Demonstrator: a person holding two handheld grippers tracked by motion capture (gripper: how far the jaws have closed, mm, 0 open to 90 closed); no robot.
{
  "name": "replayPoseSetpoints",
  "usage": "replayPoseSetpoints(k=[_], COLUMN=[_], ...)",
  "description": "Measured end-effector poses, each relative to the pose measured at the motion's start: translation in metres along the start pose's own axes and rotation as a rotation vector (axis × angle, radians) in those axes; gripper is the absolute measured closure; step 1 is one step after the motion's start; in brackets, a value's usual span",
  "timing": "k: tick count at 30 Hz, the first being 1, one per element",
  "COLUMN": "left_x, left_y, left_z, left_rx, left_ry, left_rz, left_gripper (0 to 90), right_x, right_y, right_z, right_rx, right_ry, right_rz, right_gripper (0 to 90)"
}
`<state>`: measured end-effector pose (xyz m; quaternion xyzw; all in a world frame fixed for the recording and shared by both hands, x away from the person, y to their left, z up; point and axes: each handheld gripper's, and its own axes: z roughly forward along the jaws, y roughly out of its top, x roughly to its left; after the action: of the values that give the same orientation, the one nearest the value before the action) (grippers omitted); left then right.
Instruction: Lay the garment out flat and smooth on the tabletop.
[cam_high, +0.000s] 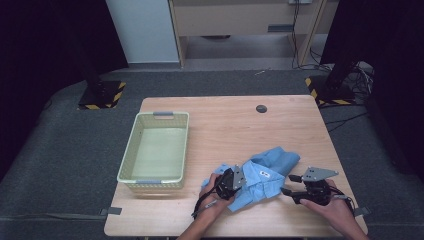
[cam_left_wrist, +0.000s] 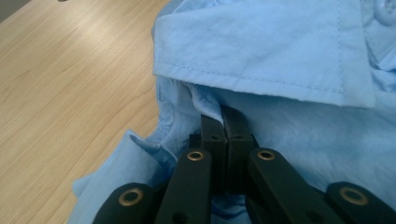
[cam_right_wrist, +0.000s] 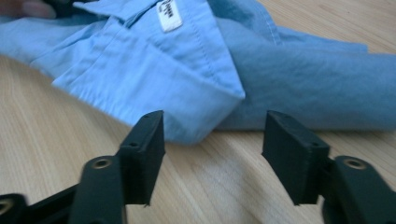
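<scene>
Wooden light-grained square table (cam_high: 235, 125) under everything. Pale green slatted plastic basket (cam_high: 131, 150), rectangular, sits beyond and to the left of the left gripper, well apart from it.

Crumpled light blue cotton shirt (cam_high: 267, 175) lies on the table between the two grippers, near the person's edge. Its collar (cam_right_wrist: 187, 51) is folded over and a small white label (cam_right_wrist: 170, 18) shows on it, on the far side from the right gripper.

Left gripper (cam_left_wrist: 225, 122): black jaws pressed together, pinching a fold of the shirt just under the stitched collar edge. Shirt fabric bunches around the jaws on both sides.

Right gripper (cam_right_wrist: 212, 135): jaws spread wide, low over the bare wood, not touching anything. The nearest shirt corner sits just ahead of the gap between them.

Small dark round disc (cam_high: 261, 108) on the table well beyond both grippers, near the far edge.
</scene>
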<state>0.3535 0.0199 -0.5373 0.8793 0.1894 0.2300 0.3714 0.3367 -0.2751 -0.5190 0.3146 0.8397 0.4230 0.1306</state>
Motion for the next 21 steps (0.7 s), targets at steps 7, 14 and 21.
replayPoseSetpoints(k=[7,14,21], left_x=[-0.004,-0.004,-0.002], left_y=[0.002,0.008,0.020], left_z=[0.001,-0.008,-0.025], left_rx=[-0.018,-0.038,-0.068], left_ry=[-0.016,-0.016,-0.020], left_rz=[-0.001,-0.026,-0.042], left_gripper=[89.5,86.5,85.8], right_x=[0.005,0.011,0.018], right_y=[0.000,0.005,0.013], right_z=[0.006,-0.005,-0.015], right_rx=[0.021,0.008,0.001], right_ry=[0.078,0.061,0.042], right_rz=[0.001,-0.016,-0.040], right_gripper=[50.7,80.9,85.7])
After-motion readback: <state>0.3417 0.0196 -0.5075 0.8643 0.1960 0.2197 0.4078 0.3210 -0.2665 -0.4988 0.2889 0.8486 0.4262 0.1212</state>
